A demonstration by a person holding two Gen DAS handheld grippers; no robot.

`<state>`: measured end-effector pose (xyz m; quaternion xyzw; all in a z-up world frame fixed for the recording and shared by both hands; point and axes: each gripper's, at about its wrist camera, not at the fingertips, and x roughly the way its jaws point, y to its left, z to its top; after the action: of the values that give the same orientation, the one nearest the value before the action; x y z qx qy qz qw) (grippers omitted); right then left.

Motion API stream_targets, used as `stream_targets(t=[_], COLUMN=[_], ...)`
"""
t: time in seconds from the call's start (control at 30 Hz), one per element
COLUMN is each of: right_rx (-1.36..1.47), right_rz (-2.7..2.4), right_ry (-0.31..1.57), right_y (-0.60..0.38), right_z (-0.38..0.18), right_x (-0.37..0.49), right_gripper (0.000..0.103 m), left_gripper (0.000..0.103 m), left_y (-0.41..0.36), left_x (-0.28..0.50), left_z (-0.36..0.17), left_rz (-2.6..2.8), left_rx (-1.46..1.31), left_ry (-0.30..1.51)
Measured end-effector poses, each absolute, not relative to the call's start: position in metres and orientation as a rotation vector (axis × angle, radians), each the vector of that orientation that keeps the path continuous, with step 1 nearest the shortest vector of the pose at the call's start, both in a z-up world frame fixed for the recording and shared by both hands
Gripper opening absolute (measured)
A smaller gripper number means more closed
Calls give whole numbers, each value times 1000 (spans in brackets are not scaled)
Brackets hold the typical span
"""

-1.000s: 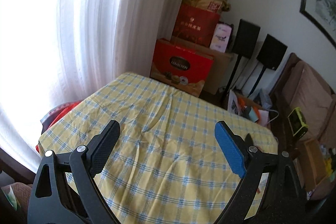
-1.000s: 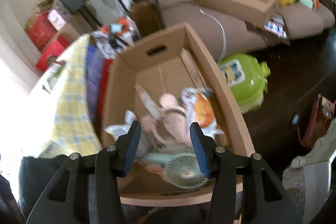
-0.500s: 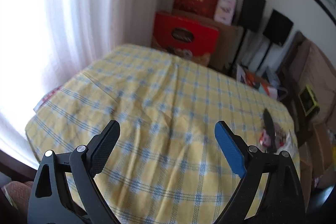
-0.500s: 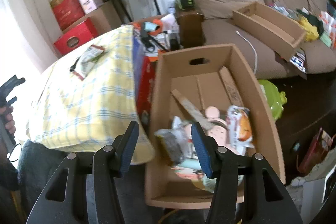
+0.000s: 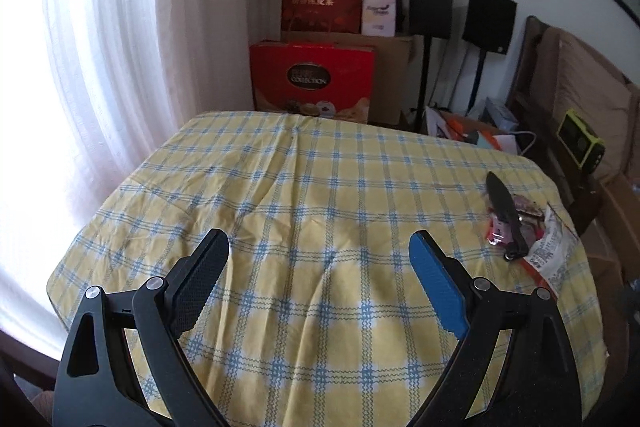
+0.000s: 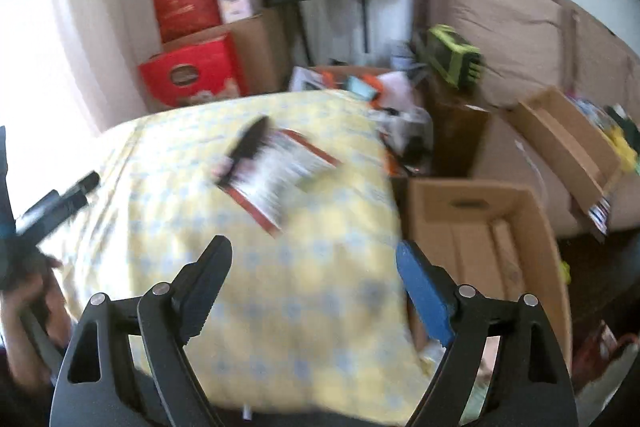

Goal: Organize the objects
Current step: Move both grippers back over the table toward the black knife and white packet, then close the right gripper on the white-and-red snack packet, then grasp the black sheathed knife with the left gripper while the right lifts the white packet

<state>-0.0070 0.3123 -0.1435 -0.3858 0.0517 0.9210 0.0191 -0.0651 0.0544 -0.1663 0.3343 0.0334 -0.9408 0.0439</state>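
In the left wrist view, the left gripper (image 5: pixel 319 269) stands wide open over the yellow checked tablecloth (image 5: pixel 312 187), with nothing between its 2 fingers. A black knife (image 5: pixel 505 215) lies near the cloth's right edge, on top of a snack packet (image 5: pixel 538 235) whose print is too small to read. A red gift box (image 5: pixel 312 81) stands behind the table.

The right wrist view is blurred by motion. The right gripper (image 6: pixel 314 275) has its jaws opening, empty, above the cloth. The knife (image 6: pixel 250 143) and packet (image 6: pixel 280 175) are smeared. The cardboard box (image 6: pixel 484 227) beside the table is partly hidden by the right finger, so its contents cannot be made out. At the left edge, a hand (image 6: pixel 28 291) is cut off.
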Motion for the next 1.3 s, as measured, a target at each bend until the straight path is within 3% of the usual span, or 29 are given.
stream_targets(t=[0.23, 0.5, 0.6, 0.67, 0.93, 1.1, 1.3], right_rx=[-1264, -1312, -1310, -1333, -1348, -1338, -1332], right_rz=[2736, 2678, 2689, 2699, 2808, 2828, 2879], right_ry=[143, 75, 15, -11, 0, 77, 59], right_y=[300, 292, 286, 285, 284, 291, 286], right_z=[-168, -192, -194, -196, -186, -186, -189], right_x=[-94, -124, -123, -122, -87, -62, -41], right_gripper=[85, 83, 70, 54, 34, 33, 38], left_gripper=[91, 91, 91, 91, 91, 91, 91], left_y=[35, 22, 26, 31, 35, 40, 79], left_x=[-71, -75, -73, -72, -74, -82, -103], left_z=[-168, -173, -172, -172, -159, -136, -140], left_rz=[-2888, -2883, -2895, -2901, -2935, -3014, -3045], left_rx=[1049, 1082, 1077, 1076, 1117, 1177, 1342], left_ry=[186, 264, 226, 191, 235, 340, 204])
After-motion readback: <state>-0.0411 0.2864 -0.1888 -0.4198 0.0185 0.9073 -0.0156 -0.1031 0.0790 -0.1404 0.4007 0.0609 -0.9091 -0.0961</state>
